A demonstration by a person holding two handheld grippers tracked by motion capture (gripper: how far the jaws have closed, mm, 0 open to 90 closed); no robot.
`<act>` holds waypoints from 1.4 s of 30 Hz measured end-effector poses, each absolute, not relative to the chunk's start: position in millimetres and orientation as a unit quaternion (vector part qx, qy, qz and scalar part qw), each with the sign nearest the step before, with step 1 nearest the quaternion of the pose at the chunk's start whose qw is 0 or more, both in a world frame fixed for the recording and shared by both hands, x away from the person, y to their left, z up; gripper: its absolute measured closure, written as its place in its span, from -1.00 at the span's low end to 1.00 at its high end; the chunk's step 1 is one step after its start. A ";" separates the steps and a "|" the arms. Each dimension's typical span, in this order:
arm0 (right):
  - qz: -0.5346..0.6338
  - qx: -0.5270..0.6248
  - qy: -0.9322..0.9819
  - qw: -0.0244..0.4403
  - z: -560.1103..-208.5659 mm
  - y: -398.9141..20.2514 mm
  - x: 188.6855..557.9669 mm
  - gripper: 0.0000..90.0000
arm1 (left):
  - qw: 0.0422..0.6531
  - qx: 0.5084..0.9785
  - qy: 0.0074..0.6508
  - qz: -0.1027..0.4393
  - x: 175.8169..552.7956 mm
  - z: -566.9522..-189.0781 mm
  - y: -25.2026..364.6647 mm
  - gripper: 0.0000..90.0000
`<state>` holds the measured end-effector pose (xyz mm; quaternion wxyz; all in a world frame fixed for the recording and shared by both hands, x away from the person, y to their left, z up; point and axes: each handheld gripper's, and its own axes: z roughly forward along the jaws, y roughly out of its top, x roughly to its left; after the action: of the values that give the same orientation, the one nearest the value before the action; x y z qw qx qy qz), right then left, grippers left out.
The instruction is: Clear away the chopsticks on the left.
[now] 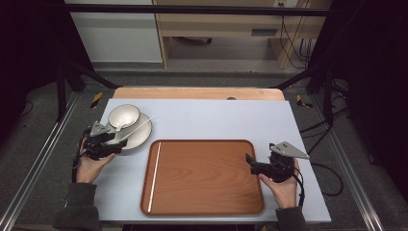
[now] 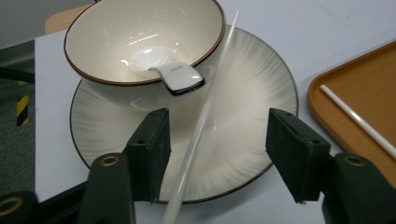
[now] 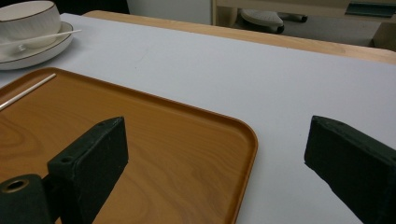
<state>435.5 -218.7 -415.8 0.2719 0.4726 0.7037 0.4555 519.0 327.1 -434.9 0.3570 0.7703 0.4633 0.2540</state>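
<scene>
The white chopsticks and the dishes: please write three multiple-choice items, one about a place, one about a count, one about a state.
1. Where does the bowl stand?
A. on the plate
B. on the tray
C. on the bare table

2. How many white chopsticks are there?
A. one
B. two
C. four

3. How is the left gripper?
A. shut on the spoon
B. open around the chopstick on the plate
C. shut on the tray rim

Answers:
1 A, the bowl sits on the plate's far side.
2 B, one on the plate, one on the tray.
3 B, both fingers stand clear of it.
</scene>
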 end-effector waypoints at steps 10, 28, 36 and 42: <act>0.451 0.475 0.706 0.270 -418.2 -217.8 436.8 -0.86 | 0.339 0.776 0.478 0.232 534.0 -451.5 336.8 0.41; 0.450 0.474 0.707 0.270 -418.2 -218.0 436.8 -0.85 | 0.351 0.784 0.471 0.201 533.9 -452.4 331.8 0.82; 0.452 0.474 0.706 0.270 -418.1 -218.7 436.6 -0.85 | 0.349 0.782 0.476 0.200 530.2 -451.9 324.4 0.87; 0.454 0.472 0.704 0.272 -417.0 -219.2 436.0 -0.85 | 0.357 0.777 0.480 0.199 524.4 -447.1 321.9 0.88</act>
<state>436.0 -219.2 -417.0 0.2724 0.4725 0.7044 0.4543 524.4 321.9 -447.1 0.3568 0.7766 0.4795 0.1990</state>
